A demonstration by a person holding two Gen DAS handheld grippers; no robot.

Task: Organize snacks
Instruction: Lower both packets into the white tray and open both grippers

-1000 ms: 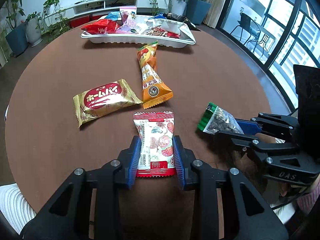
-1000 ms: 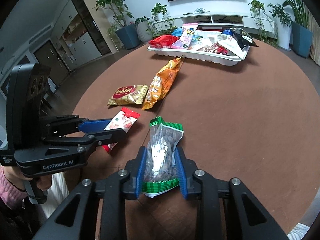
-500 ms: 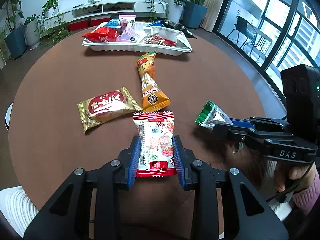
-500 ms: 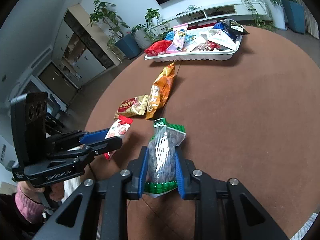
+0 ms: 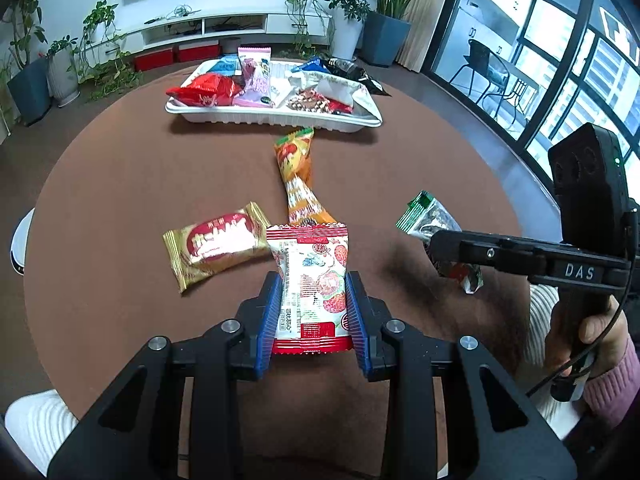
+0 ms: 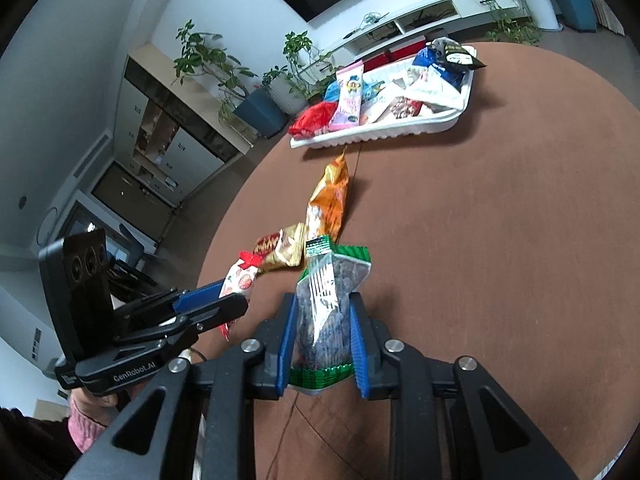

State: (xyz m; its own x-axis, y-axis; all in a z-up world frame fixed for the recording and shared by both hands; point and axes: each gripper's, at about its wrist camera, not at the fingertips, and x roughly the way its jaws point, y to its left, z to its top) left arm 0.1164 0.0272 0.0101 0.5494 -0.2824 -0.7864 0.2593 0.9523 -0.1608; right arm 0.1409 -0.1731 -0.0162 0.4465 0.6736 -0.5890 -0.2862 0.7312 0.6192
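Note:
My left gripper (image 5: 312,300) is shut on a white and red strawberry snack packet (image 5: 310,276) and holds it above the brown round table (image 5: 120,184). My right gripper (image 6: 322,312) is shut on a clear bag of dark nuts with green ends (image 6: 326,308), lifted off the table; the bag also shows in the left wrist view (image 5: 430,226). A gold and red packet (image 5: 216,246) and a long orange packet (image 5: 298,178) lie on the table. A white tray (image 5: 276,118) full of snacks stands at the far side.
The tray also shows in the right wrist view (image 6: 380,132), far ahead. The left gripper (image 6: 224,300) sits to the left of the right one. Potted plants (image 5: 384,20), a low TV cabinet and windows ring the table.
Both grippers have risen from the table with their packets held. The right gripper has tilted, and the table and tray look further below in both views.

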